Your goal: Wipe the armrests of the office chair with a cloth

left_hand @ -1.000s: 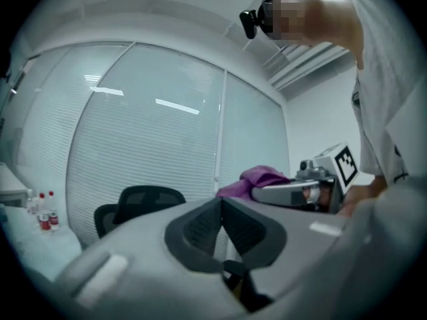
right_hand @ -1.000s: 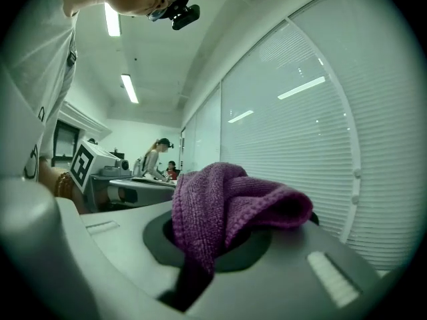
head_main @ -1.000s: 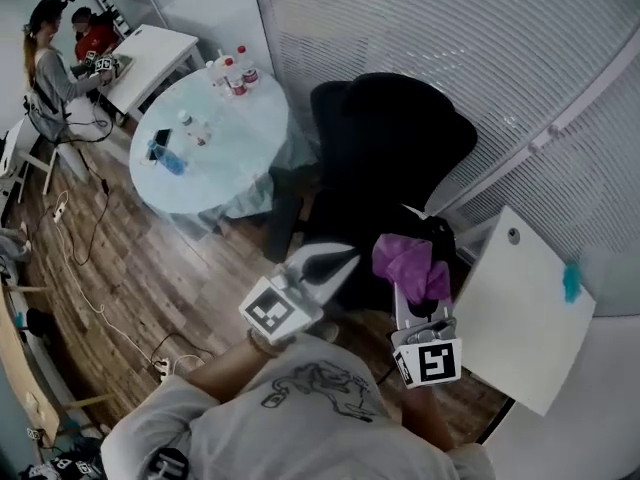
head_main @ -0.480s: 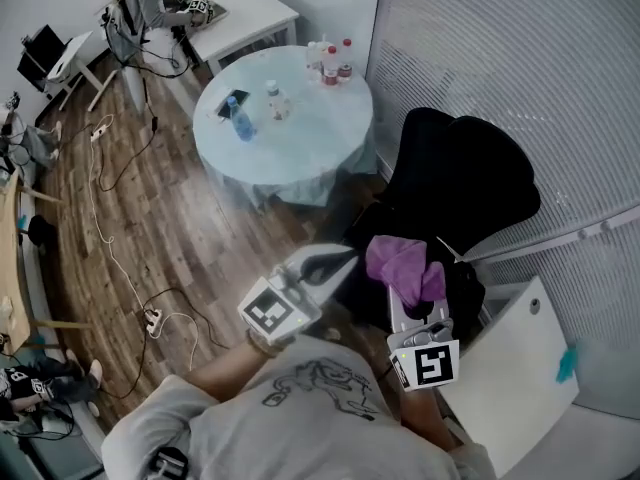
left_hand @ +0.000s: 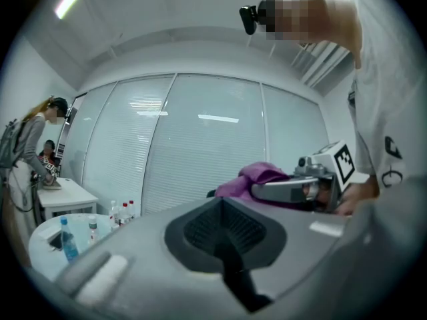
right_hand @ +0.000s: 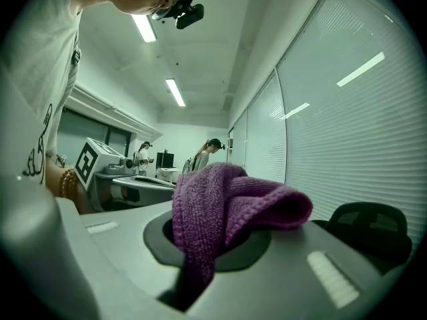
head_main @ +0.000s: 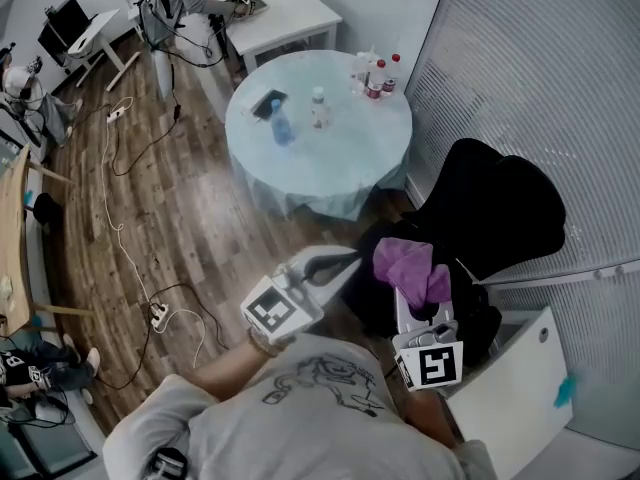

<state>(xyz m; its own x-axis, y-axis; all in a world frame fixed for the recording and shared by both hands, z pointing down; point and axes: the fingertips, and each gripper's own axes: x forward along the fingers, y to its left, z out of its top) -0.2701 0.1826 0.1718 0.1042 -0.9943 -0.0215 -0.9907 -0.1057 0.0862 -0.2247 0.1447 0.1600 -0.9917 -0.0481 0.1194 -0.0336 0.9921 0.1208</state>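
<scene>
Purple cloth (head_main: 408,265) clamped in right gripper (head_main: 421,302), left gripper (head_main: 343,259) closed and empty, both near chair (head_main: 505,213); approach step, next move likely lowering cloth onto an armrest.

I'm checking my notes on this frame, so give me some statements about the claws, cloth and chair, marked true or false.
The right claw grips a purple cloth. True.
The left claw holds a cloth too. False: it is shut on nothing.
The chair is black. True.
The cloth is pressed on the chair. False: it is held clear of it.
Bottles stand on the round table. True.
</scene>
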